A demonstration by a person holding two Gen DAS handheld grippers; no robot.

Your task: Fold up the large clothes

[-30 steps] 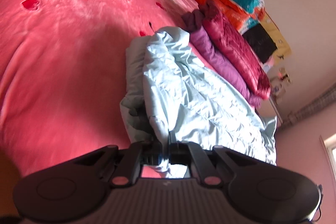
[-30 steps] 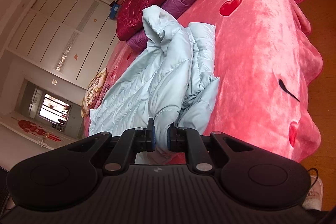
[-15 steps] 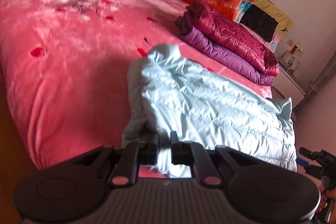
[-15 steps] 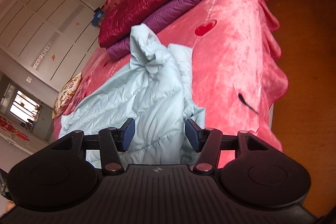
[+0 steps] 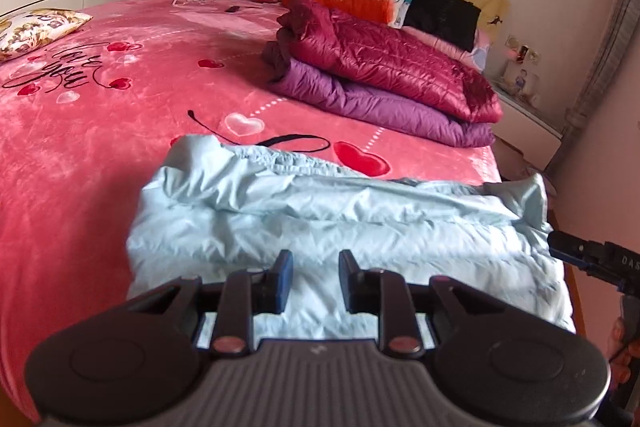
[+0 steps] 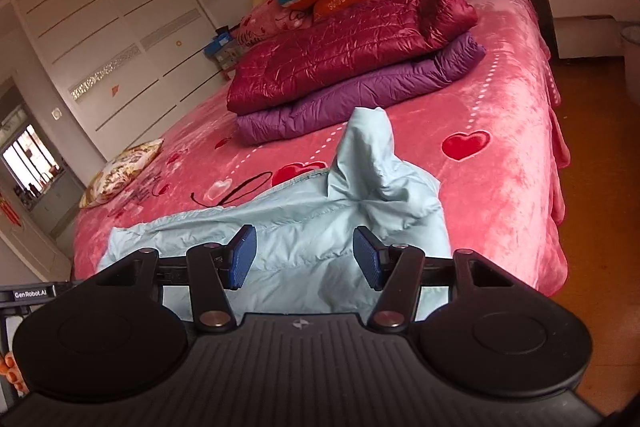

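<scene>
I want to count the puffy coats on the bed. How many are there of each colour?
Light blue coat: 1
Dark red coat: 1
Purple coat: 1
Total: 3 puffy coats. The dark red one lies folded on the purple one; the light blue one lies apart, nearer the cameras.

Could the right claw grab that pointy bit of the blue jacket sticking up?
Probably yes. The right claw is open and holds nothing, and the upright flap of the blue jacket rises just ahead of it, slightly to its right, with nothing between them.
</scene>
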